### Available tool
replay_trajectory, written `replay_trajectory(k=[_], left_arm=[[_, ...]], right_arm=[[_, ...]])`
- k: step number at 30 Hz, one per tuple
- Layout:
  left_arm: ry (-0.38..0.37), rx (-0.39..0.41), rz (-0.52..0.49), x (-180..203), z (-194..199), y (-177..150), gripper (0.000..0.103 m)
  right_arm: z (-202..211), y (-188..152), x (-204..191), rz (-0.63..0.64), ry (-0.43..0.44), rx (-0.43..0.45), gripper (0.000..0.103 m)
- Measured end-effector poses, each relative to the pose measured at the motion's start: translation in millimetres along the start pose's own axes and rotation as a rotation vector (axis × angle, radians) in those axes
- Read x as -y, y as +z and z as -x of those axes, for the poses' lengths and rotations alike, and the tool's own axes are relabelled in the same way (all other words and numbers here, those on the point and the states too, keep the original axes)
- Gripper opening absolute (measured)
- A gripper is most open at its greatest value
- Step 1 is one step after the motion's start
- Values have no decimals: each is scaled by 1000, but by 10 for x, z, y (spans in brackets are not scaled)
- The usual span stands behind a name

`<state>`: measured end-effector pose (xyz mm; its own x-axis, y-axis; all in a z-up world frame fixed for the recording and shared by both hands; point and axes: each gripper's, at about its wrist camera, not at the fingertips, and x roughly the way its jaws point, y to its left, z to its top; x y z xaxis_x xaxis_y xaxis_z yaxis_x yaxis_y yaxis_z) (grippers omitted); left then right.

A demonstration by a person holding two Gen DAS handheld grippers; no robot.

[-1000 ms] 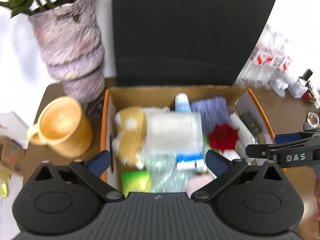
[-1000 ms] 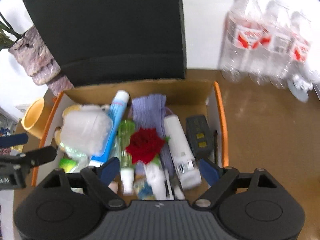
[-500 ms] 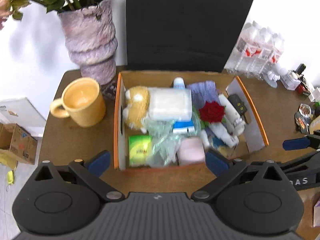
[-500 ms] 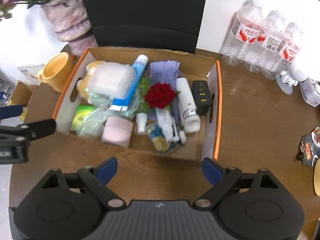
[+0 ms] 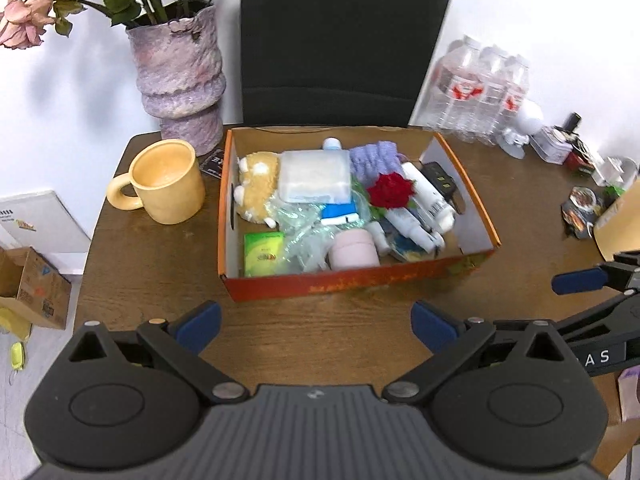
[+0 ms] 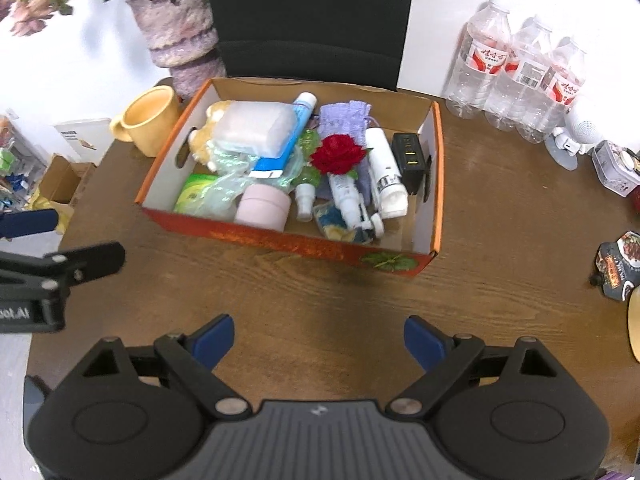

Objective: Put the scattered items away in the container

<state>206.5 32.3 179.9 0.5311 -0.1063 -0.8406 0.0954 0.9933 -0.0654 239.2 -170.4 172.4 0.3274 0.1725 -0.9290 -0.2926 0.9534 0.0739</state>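
An orange cardboard box (image 5: 352, 282) (image 6: 280, 242) stands on the brown table and holds many items: a plush toy (image 5: 256, 188), a clear pouch (image 5: 314, 176), a red rose (image 5: 390, 190) (image 6: 338, 154), a pink jar (image 5: 354, 249) (image 6: 262, 207), a green packet (image 5: 264, 254), white bottles (image 6: 386, 172) and a black charger (image 6: 408, 156). My left gripper (image 5: 316, 326) is open and empty, well back from the box's near wall. My right gripper (image 6: 318, 338) is also open and empty in front of the box.
A yellow mug (image 5: 164, 182) and a purple vase of flowers (image 5: 180, 72) stand left of the box. Water bottles (image 6: 520, 76) line the back right. A black chair back (image 5: 340, 40) rises behind. Small tins and packets (image 6: 616, 264) lie at the right edge.
Both grippers have pulled back and up from over the box, so the whole box and the table around it now show. Both stay open and empty.
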Motion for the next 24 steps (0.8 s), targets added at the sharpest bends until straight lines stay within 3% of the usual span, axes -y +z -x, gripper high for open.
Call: replay_trajectory(k=[4,14,24], left_arm=[[14,11,-11,54,67,-138,103],[19,55,6,40,243,-483,103],[36,191,18,107,388,-988,103]], right_arm=[[67,-164,-98,35,22,23,92],[139,-526,-116,-17,69,88,92],[23,-1038,-73,-93,145,156,92]])
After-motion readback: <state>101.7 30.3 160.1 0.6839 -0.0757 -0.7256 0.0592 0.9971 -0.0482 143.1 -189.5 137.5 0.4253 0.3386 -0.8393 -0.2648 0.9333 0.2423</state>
